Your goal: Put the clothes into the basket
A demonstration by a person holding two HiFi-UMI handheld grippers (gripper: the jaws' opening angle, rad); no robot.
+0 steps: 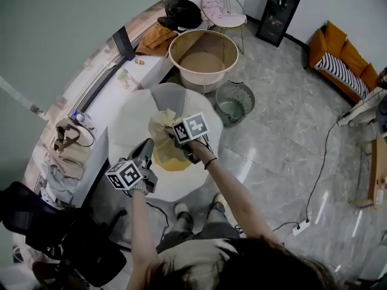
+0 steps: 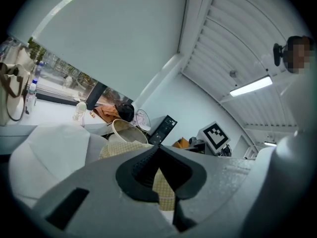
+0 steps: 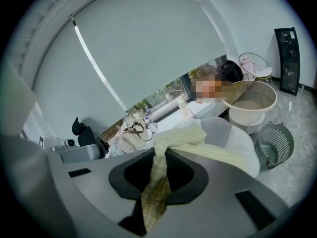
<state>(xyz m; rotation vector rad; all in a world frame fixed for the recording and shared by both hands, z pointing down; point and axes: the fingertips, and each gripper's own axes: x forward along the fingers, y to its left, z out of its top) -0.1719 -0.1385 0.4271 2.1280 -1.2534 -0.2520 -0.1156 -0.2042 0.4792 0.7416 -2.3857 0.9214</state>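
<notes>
Left claw (image 1: pixel 147 147), lower left of centre in the head view, is clamped shut on one edge of the cloth (image 1: pixel 162 141). The cloth, yellow checked, hangs between both claws over the white tabletop (image 1: pixel 128 124). Right claw (image 1: pixel 174 139), at centre, pinches another part tight. Basket (image 1: pixel 205 81) stands at upper centre, apart from the cloth.

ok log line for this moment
left claw: shut on yellow checked garment | right claw: same garment | garment: above white table, not in basket
</notes>
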